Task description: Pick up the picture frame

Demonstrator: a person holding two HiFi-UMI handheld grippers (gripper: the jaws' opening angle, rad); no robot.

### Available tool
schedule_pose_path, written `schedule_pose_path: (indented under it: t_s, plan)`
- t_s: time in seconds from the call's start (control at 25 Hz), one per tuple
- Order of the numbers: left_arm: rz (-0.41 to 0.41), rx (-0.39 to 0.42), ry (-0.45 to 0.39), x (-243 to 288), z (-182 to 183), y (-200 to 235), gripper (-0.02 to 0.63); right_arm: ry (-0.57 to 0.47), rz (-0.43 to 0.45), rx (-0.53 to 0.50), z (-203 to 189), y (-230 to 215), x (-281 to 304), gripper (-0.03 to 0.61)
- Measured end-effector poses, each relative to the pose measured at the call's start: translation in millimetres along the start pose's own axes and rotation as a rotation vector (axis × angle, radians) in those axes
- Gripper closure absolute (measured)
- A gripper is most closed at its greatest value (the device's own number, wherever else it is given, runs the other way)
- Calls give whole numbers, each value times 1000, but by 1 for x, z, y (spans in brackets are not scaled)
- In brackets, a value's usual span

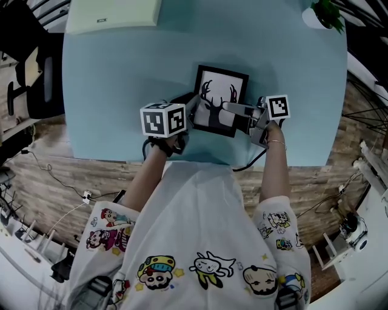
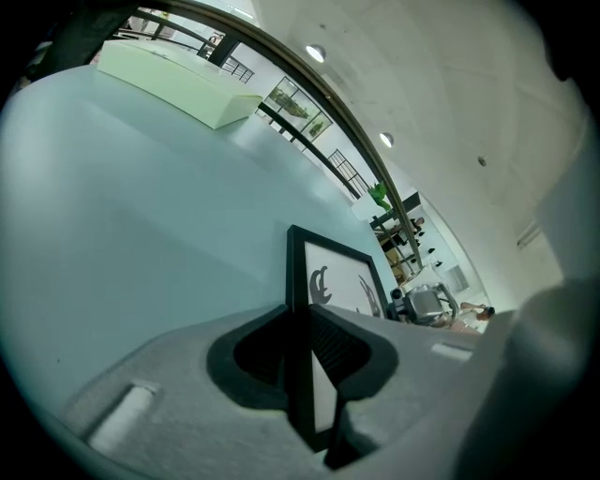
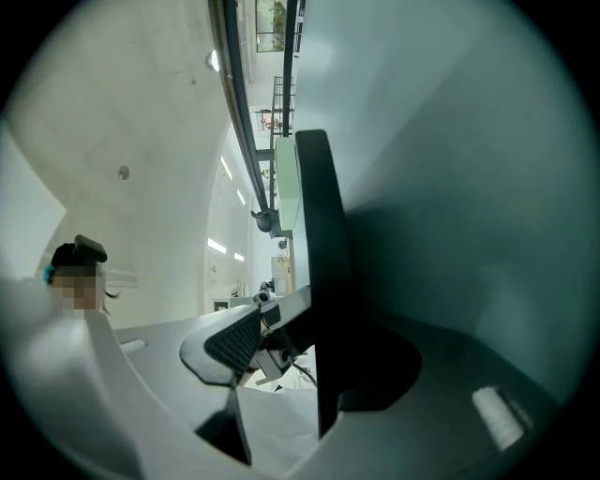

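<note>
Step in hand: securing the grasp before the lift.

The left tongs [image 2: 305, 323] are clamped on the left edge of the picture frame [image 1: 219, 91], near its near corner. Both pads sit against the black moulding. The frame is about mid-width on the table [image 1: 103, 91], toward the near side, between my two hands. I cannot tell whether its far edge rests on the table.

The right tongs [image 3: 300, 347] straddle the frame's right edge but do not grip it. One jaw lies against the frame, while the ribbed pad [image 3: 230, 339] on the other side stands off with a visible gap.

Judgement: I should bring the right tongs fully onto the moulding before taking any weight. A one-sided hold on a thin edge will likely let the frame swing or twist. Both grips should sit on the moulding, not on the glazed face, and the two hands should rise together to keep the frame level.

Room, left to right:
- Bare table runs out to the left rim.
- A pale box [image 1: 112, 15] sits at the far left, well apart.
- The far side beyond the frame is open.
- A plant [image 1: 327, 12] sits at the far right corner, also well apart.
- The near rim of the table is close behind my hands.

I judge straight up to be the safest path.
</note>
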State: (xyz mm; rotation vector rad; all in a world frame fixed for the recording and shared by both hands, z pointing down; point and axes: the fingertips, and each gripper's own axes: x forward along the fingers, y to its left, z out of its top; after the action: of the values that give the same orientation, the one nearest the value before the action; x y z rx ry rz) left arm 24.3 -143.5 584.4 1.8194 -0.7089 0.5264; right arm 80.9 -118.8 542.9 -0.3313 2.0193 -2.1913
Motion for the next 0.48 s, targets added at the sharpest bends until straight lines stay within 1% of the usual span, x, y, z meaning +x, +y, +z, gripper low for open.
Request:
schedule_pose_path:
  t_s: [0.12,0.24,0.36,0.48]
  plan:
    - [-6,-5,3,0,0,0,545,23,6,-2,0,1,12,328]
    - [-10,-7,4,0,0,-1,545,34,-8,-9,0,1,17,341]
    - [-14,-11,7,0,0,-1,543,28,-40,-22,0,-3,18,378]
    - [-17,-12,6,0,0,-2,543,10,-83,-35,2,-9,16,450]
